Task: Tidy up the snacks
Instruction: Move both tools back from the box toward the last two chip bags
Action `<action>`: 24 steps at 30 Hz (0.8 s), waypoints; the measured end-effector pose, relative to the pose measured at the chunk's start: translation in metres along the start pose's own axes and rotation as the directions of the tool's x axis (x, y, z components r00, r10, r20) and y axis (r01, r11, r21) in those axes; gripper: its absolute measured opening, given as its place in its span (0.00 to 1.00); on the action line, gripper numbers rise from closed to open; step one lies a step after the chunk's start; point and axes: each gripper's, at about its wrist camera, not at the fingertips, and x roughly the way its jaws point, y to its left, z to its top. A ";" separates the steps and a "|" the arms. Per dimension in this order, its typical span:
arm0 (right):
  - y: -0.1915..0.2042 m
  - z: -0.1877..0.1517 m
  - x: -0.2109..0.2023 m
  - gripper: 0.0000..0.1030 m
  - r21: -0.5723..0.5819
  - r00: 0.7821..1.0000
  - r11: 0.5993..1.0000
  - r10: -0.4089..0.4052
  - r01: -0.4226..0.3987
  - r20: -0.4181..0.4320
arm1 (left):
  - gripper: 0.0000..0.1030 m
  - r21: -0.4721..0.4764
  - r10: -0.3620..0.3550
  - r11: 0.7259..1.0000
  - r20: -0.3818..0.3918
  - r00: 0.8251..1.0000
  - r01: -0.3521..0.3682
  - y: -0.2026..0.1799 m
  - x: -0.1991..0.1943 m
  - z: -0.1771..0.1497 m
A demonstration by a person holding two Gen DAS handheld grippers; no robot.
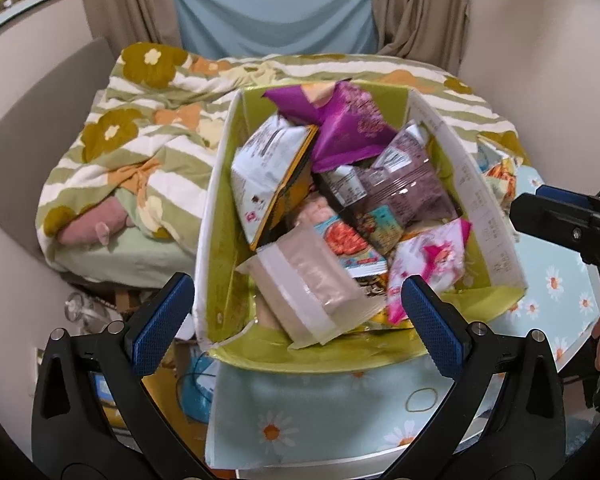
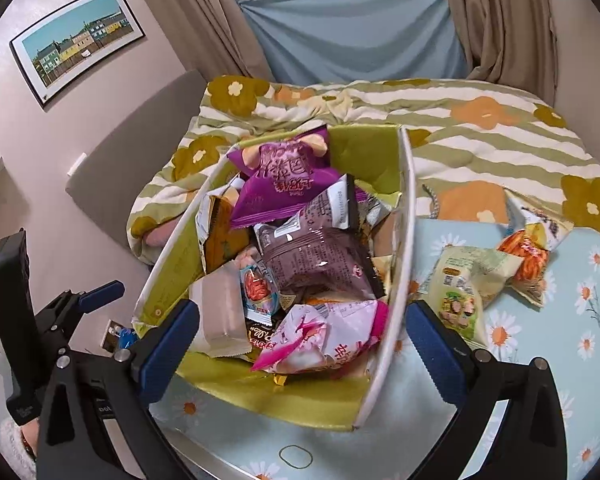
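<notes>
Right wrist view: right gripper [image 2: 302, 334] fingers wide apart, empty, over box [image 2: 400, 240]; loose green snack packet [image 2: 462, 292] on bench [image 2: 540, 360] just right of them, long axis running away; left gripper [image 1: 298, 312] likewise spread, empty, farther off

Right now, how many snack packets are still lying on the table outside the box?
2: a pale green packet beside the box, and an orange packet right of it, touching. Others may be hidden behind the box.
</notes>
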 end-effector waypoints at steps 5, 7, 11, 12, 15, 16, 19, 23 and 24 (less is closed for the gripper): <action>-0.010 -0.003 -0.027 1.00 0.018 0.999 1.000 -0.018 0.018 0.028 | 1.00 0.058 -0.003 0.998 0.049 0.999 0.000 -0.022 -0.017 0.007; -0.017 -0.004 -0.042 1.00 0.020 0.998 0.999 -0.036 0.035 0.049 | 1.00 0.074 -0.004 0.997 0.066 0.998 -0.001 -0.031 -0.023 0.011; -0.038 0.000 -0.071 1.00 0.058 0.994 0.997 -0.060 0.055 0.087 | 1.00 0.087 -0.023 0.996 0.103 0.994 0.014 -0.056 -0.038 0.022; -0.043 0.002 -0.078 1.00 0.066 0.993 0.996 -0.069 0.062 0.097 | 1.00 0.088 -0.024 0.996 0.109 0.994 0.014 -0.061 -0.040 0.024; -0.063 0.007 -0.102 1.00 0.081 0.986 0.992 -0.102 0.092 0.133 | 1.00 0.091 -0.027 0.996 0.129 0.991 0.015 -0.085 -0.046 0.032; -0.068 0.009 -0.107 1.00 0.081 0.984 0.992 -0.108 0.098 0.139 | 1.00 0.091 -0.028 0.996 0.133 0.991 0.016 -0.092 -0.046 0.034; -0.092 0.016 -0.124 1.00 0.074 0.979 0.989 -0.136 0.126 0.152 | 1.00 0.092 -0.036 0.996 0.134 0.990 0.023 -0.122 -0.045 0.042; -0.124 0.023 -0.133 1.00 0.074 0.979 0.988 -0.146 0.136 0.144 | 1.00 0.108 -0.036 0.994 0.124 0.992 0.023 -0.162 -0.036 0.051; -0.136 0.025 -0.133 1.00 0.079 0.981 0.988 -0.141 0.131 0.134 | 1.00 0.114 -0.031 0.993 0.114 0.993 0.018 -0.177 -0.030 0.055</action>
